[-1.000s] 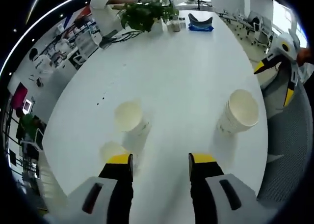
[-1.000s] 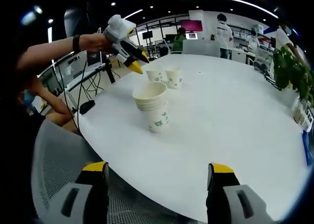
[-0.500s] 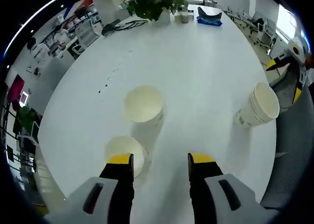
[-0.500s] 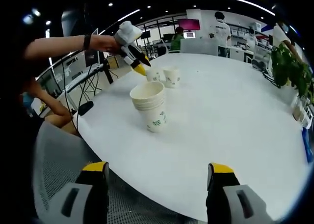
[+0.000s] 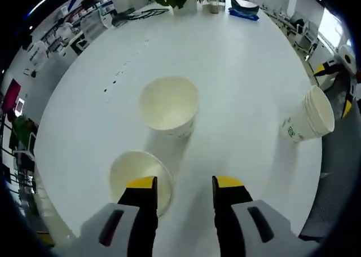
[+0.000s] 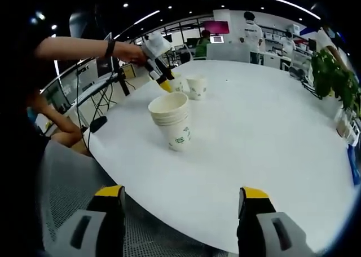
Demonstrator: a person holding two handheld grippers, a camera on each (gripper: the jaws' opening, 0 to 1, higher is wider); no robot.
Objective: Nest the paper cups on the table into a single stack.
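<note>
As the cups are not all nested yet, they stand in two places.
Stack: several nested cups (image 6: 174, 120) on the worktop (image 6: 271, 138), near its edge.
Single cups: two (image 5: 169, 106) (image 5: 138, 175) apart, mouths up, ready for picking.
Left hand-held gripper (image 5: 179, 184): jaws apart, beside the nearer cup, holding nothing.
Right hand-held gripper (image 6: 183, 198): jaws apart, empty, waiting beside the worktop.
Writing: green print on the cups, not readable.

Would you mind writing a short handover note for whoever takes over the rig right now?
Left gripper: open, empty, low over the nearest loose cup, one jaw at its rim.
Right gripper: open, empty, held back at the table edge.
Cups: a started stack stands upright; a second loose cup stands just beyond the nearest one.
Done: some cups already nested.
Left: add both loose cups to the stack.
</note>
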